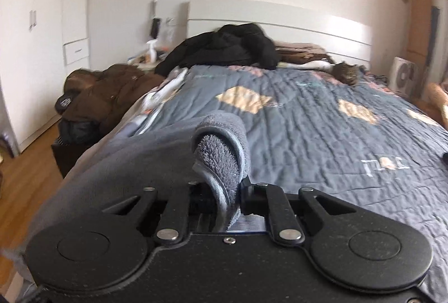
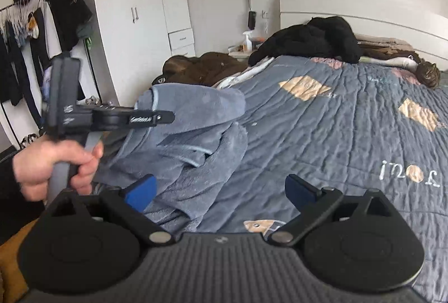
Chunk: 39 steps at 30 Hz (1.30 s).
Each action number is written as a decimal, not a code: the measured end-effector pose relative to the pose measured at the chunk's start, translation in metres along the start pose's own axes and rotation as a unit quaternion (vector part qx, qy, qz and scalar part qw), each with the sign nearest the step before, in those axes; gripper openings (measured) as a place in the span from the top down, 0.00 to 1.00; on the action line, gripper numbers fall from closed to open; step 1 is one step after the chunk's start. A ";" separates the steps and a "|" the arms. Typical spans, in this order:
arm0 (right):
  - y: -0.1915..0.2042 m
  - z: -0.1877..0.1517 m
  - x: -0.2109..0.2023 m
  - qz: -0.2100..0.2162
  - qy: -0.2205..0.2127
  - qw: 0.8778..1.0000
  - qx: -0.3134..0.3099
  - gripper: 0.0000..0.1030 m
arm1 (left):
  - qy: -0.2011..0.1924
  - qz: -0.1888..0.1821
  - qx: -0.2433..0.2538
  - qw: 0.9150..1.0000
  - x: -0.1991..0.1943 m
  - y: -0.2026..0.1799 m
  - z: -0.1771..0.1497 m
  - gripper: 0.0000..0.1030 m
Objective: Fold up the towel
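Towel [image 2: 196, 151] pinched by left gripper [image 1: 221, 191]; quilt [image 2: 336, 134] lettering unreadable.

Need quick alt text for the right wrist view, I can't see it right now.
The right gripper is open above a crumpled grey-blue towel on a quilted bed. To its left, a hand holds the left gripper, clamped on a raised towel edge.

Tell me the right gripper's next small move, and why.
Probably ease the right gripper forward-left and close on the towel edge. Its jaws are open and empty, while the left gripper already pinches a lifted corner; the rest lies crumpled on the quilt.
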State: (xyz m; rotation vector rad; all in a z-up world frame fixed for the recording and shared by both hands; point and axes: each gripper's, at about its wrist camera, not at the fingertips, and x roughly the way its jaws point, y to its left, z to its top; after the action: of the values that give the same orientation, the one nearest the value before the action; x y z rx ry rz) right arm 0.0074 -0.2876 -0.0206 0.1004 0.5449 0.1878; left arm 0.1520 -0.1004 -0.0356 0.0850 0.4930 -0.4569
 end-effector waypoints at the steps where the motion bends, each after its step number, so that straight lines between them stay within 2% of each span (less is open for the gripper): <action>1: -0.004 0.001 -0.004 -0.001 -0.006 1.000 0.002 0.09 | -0.004 -0.007 0.008 1.000 -0.004 -0.008 0.002 0.86; 3: -0.015 0.003 -0.012 -0.005 -0.012 1.000 0.011 0.14 | -0.011 -0.018 0.021 1.000 -0.013 -0.025 0.005 0.86; 11: -0.063 0.000 -0.057 -0.048 -0.020 0.998 0.022 0.17 | -0.016 -0.065 0.041 0.997 -0.025 -0.093 0.006 0.86; 17: -0.100 -0.010 -0.090 -0.117 -0.028 0.992 0.027 0.17 | -0.021 -0.083 0.057 0.995 -0.024 -0.143 0.013 0.86; 22: -0.134 -0.020 -0.114 -0.146 -0.039 0.987 0.048 0.17 | -0.030 -0.104 0.085 0.990 -0.030 -0.194 0.024 0.86; 30: -0.183 -0.040 -0.142 -0.164 -0.052 0.981 0.089 0.16 | -0.044 -0.138 0.112 0.983 -0.033 -0.269 0.049 0.86; 34: -0.202 -0.049 -0.155 -0.135 -0.060 0.985 0.093 0.16 | -0.041 -0.155 0.123 0.979 -0.026 -0.302 0.046 0.86; 39: -0.210 -0.064 -0.146 -0.052 -0.065 0.994 0.072 0.16 | -0.014 -0.160 0.119 0.980 -0.017 -0.314 0.026 0.86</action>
State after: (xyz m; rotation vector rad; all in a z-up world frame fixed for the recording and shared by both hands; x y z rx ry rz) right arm -0.1170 -0.5200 -0.0315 0.2229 0.4326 0.0397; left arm 0.0113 -0.3794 0.0042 0.2315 0.4242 -0.8306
